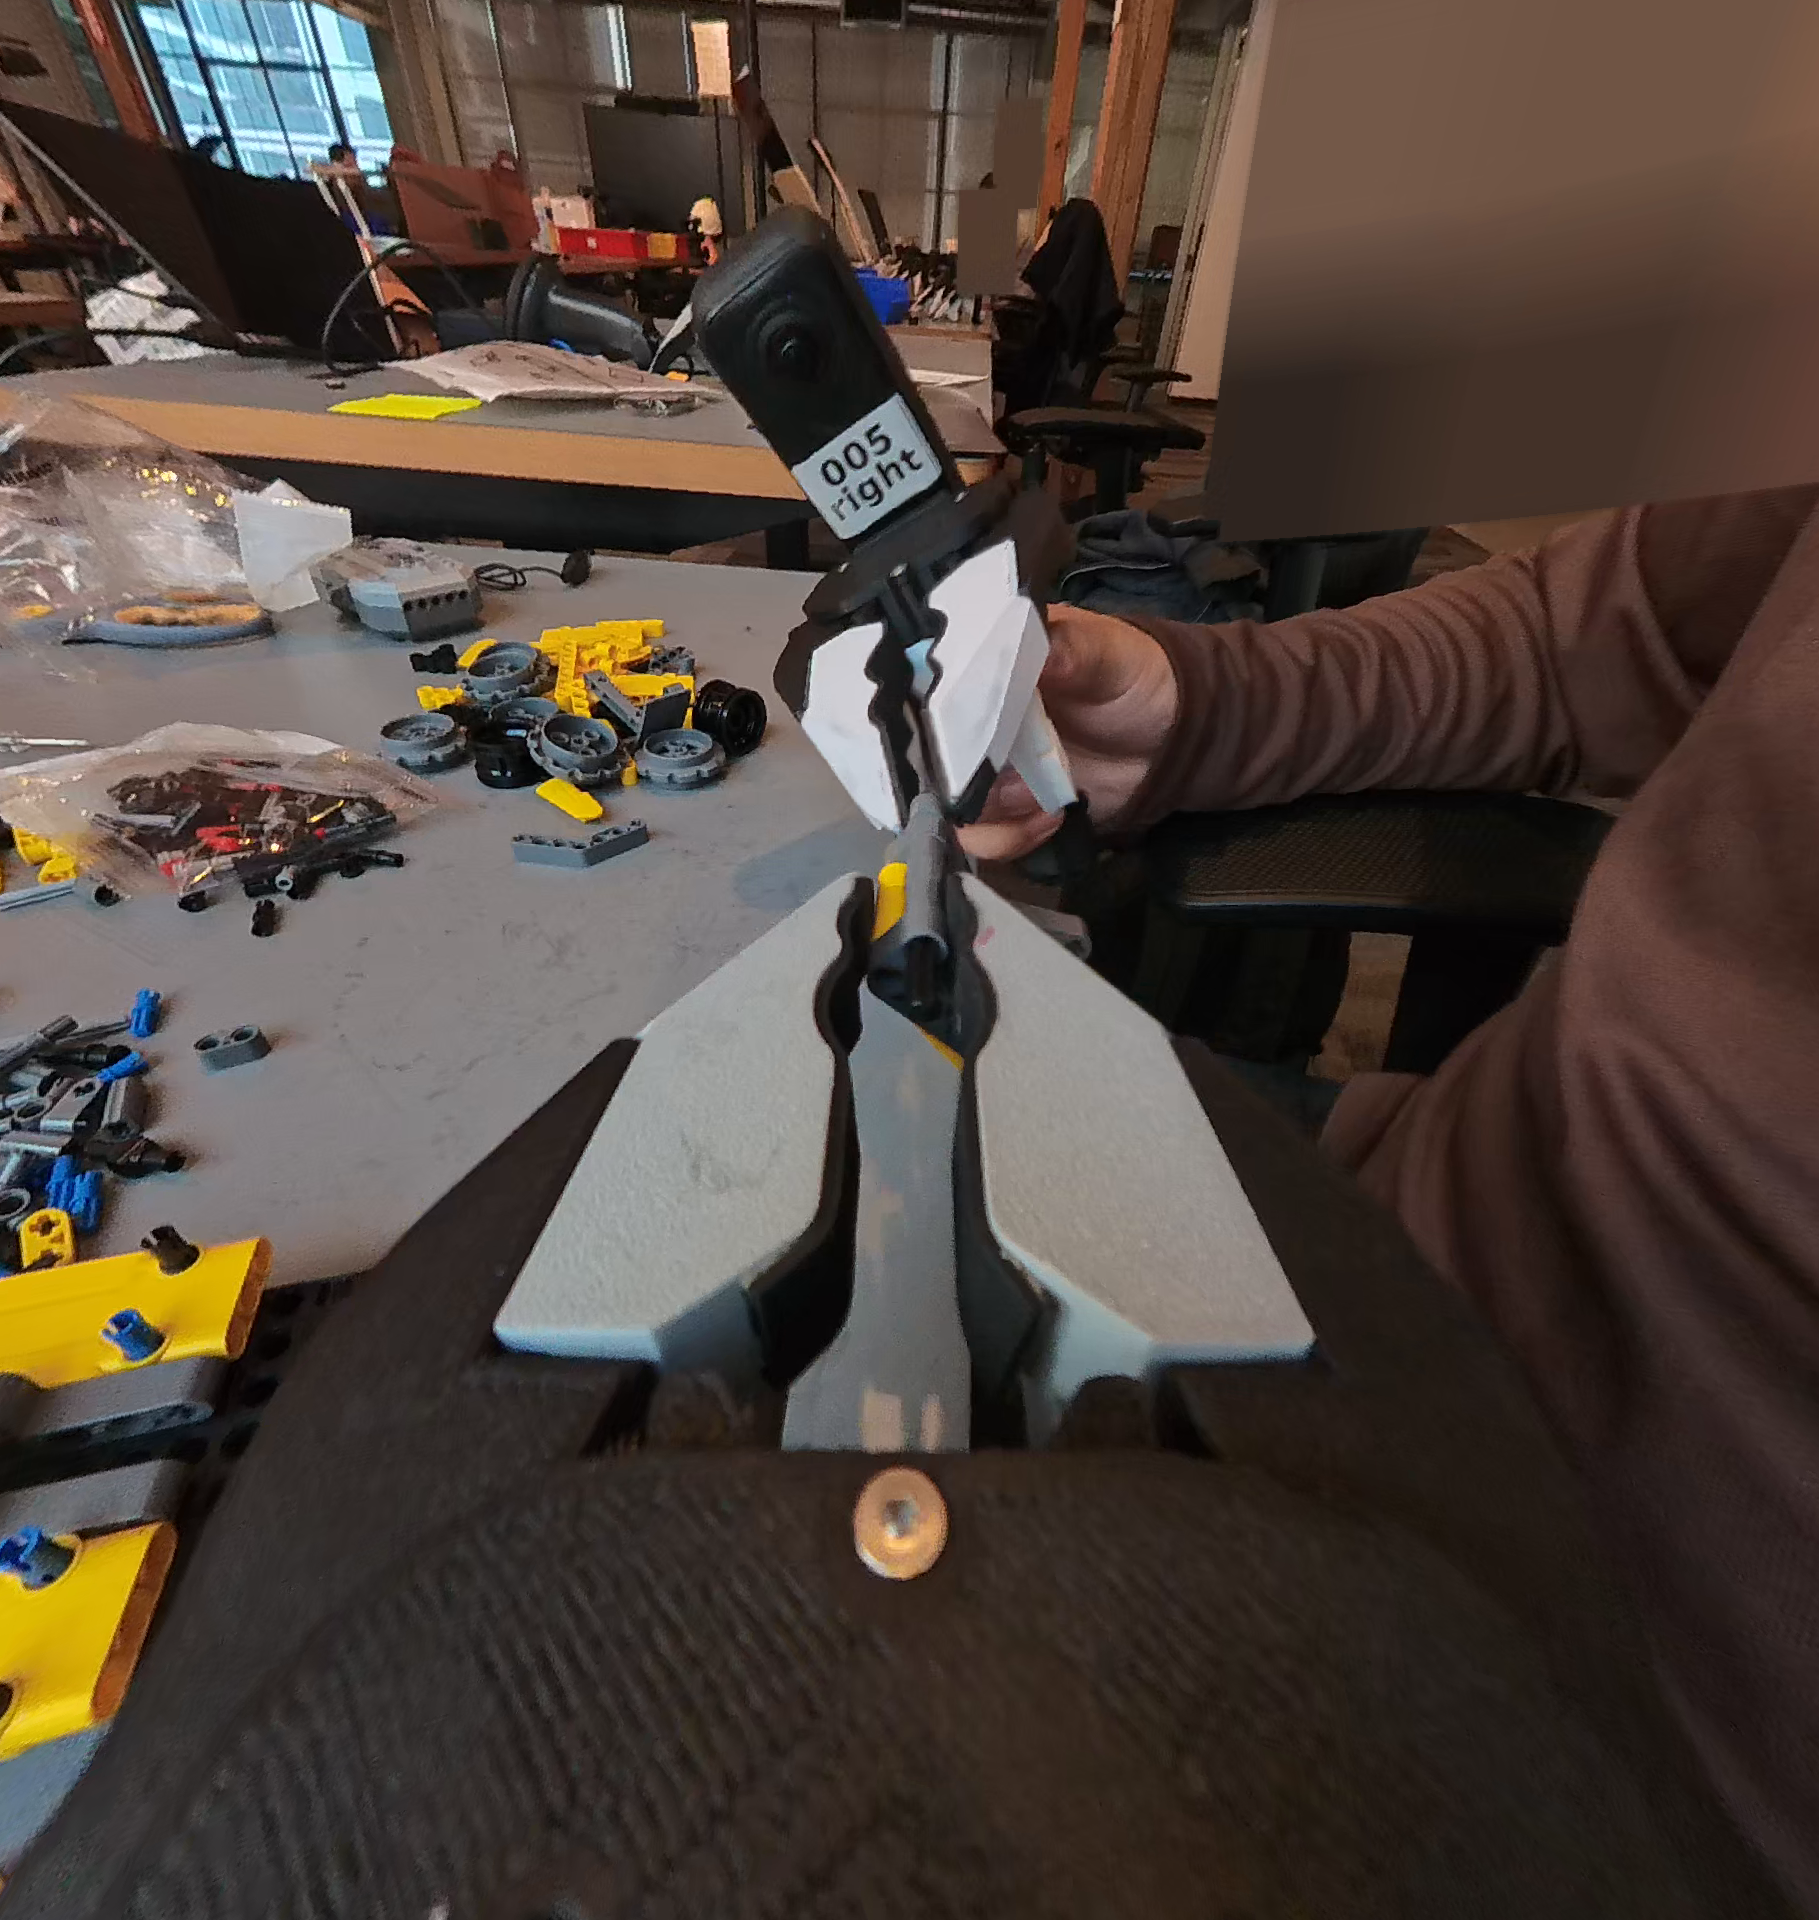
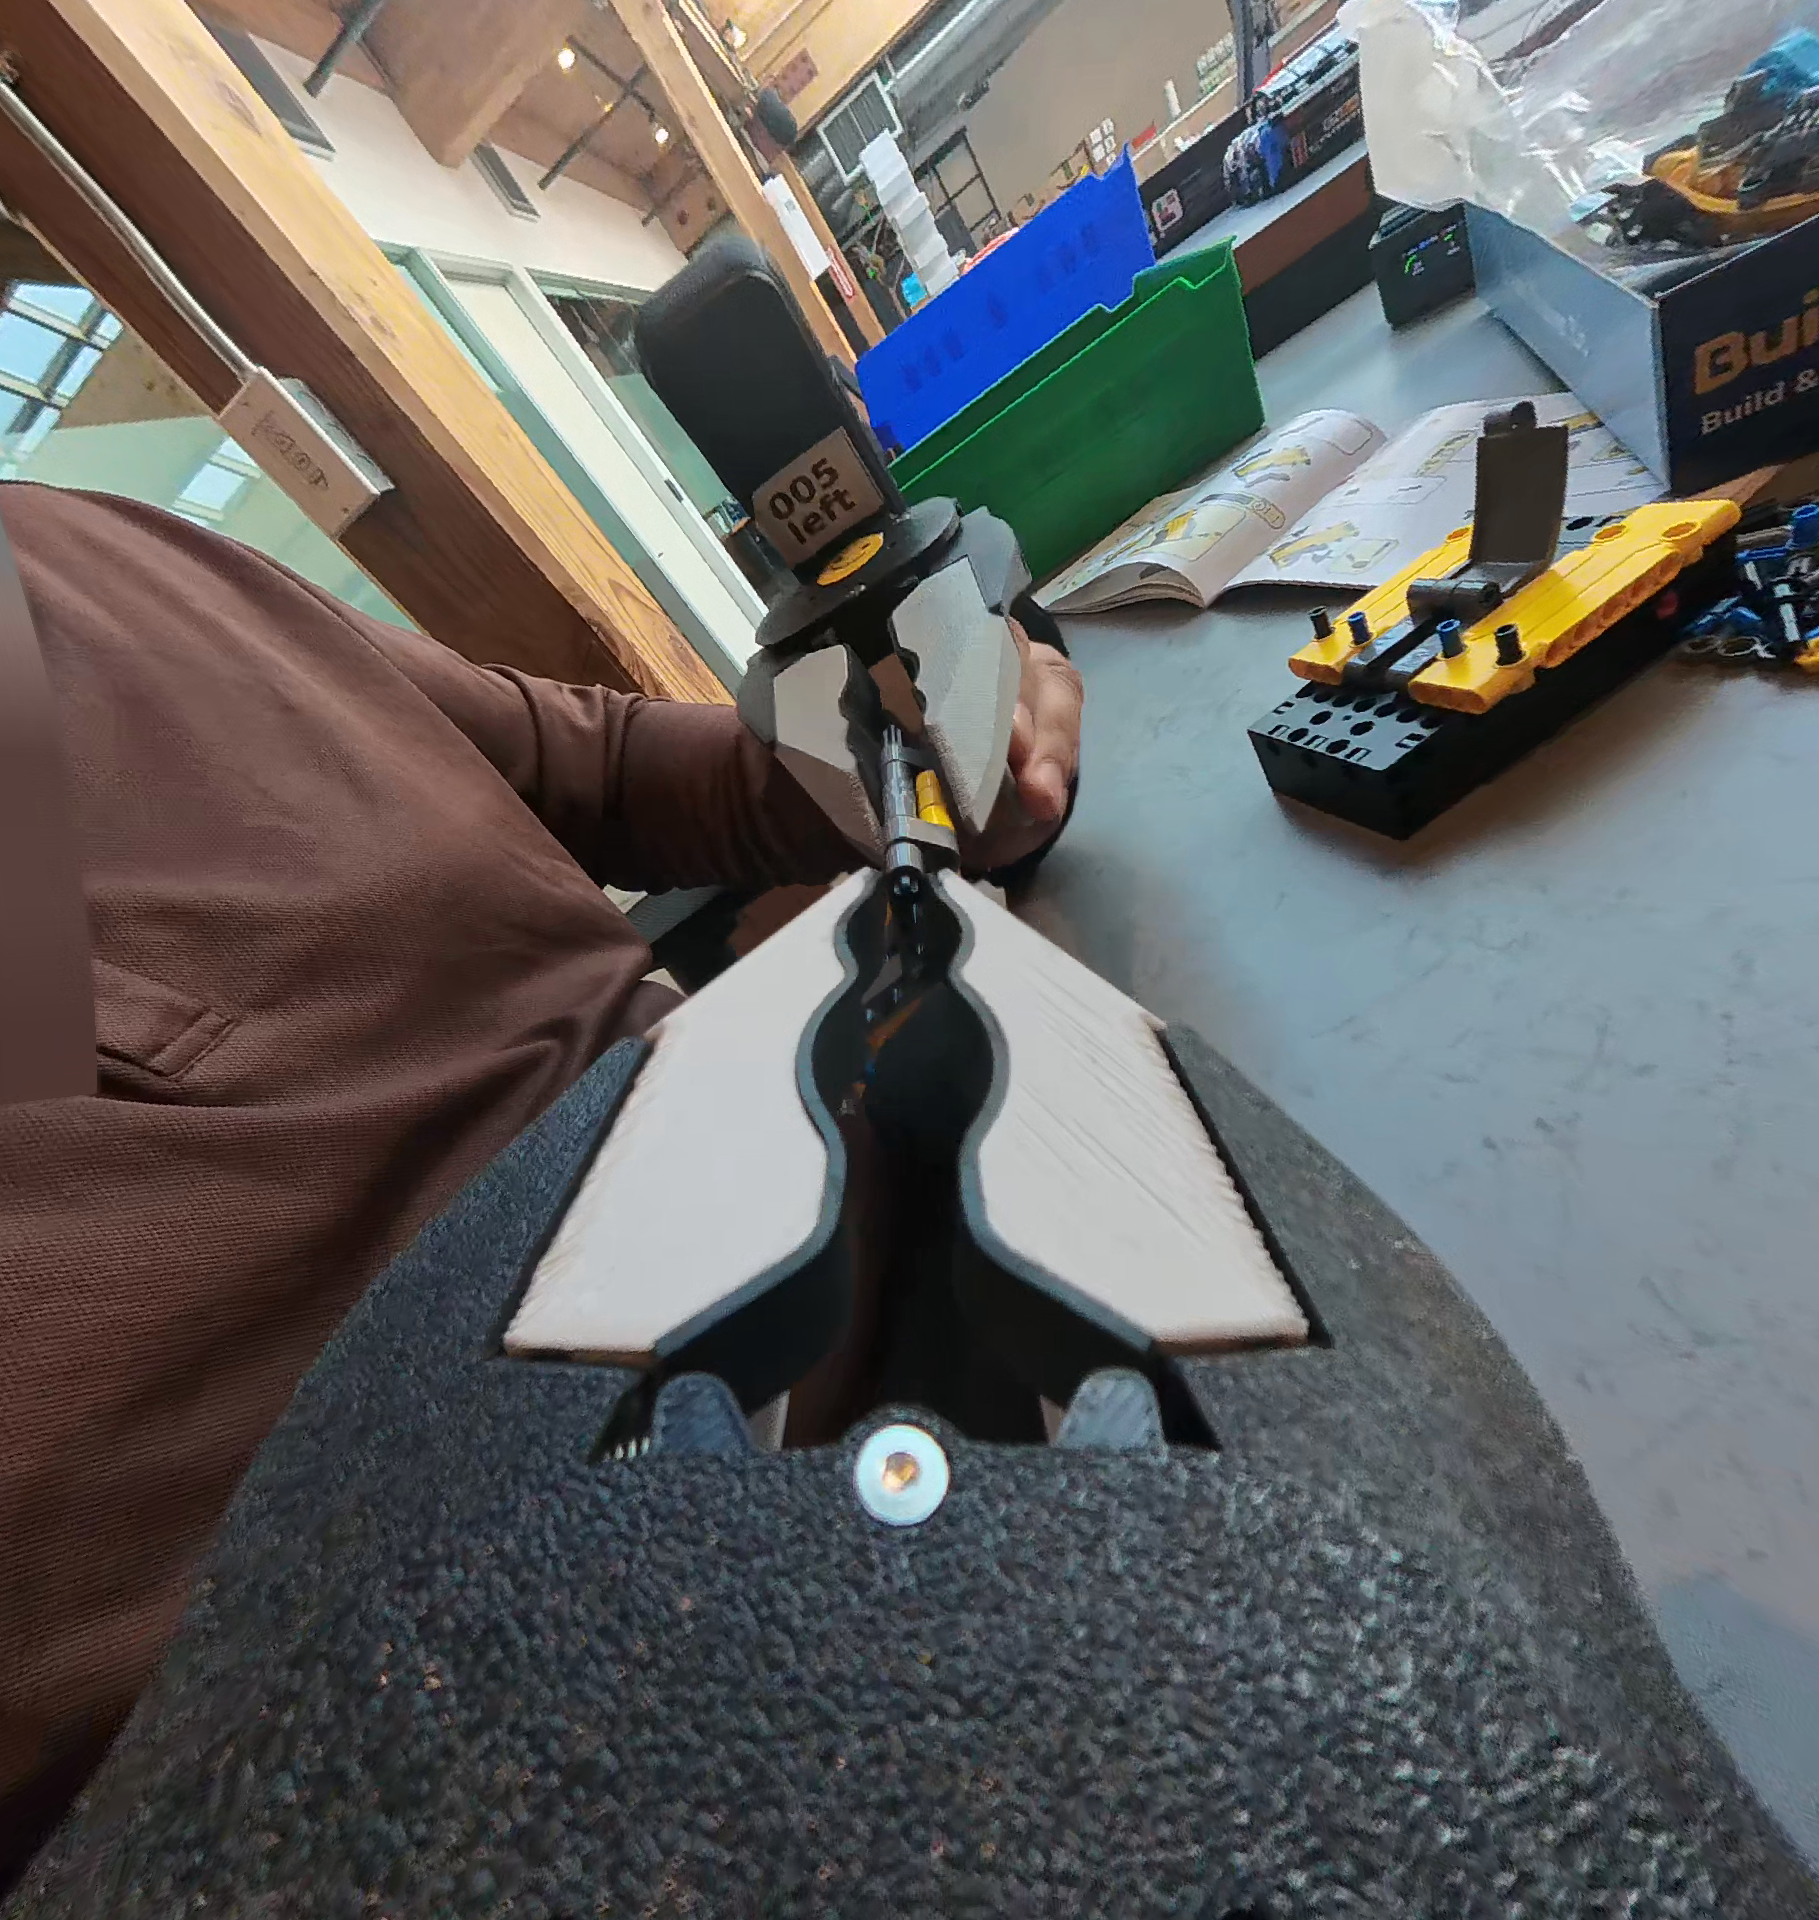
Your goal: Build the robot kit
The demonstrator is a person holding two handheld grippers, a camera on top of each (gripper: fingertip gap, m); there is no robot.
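Both claws are up off the grey tabletop (image 1: 531,997) right now, nose to nose. My left gripper (image 1: 910,951) is clamped on a small grey-and-black building-toy piece with a yellow tab (image 1: 920,925), pinched right at the tips. Facing it, my right gripper (image 1: 910,805) is closed on the far end of what looks like the same assembly; in the right wrist view I see the right gripper (image 2: 905,894) with a dark pin between its tips, and the left gripper (image 2: 910,800) holding the grey stub and yellow bit.

The piece lies dead ahead of each claw, its long axis running straight along the line from one set of fingertips to the other, so both are equally near (they practically touch). It points from my left claw up and away toward the right one, slightly tilted.

Where the two halves actually join I can't quite tell; the tips hide it.

Around them: a pile of grey wheel hubs and yellow beams (image 1: 572,707) across the table, a clear bag of dark parts (image 1: 230,810), a yellow-and-black partly built model (image 2: 1487,665), and an open instruction booklet (image 2: 1300,509).
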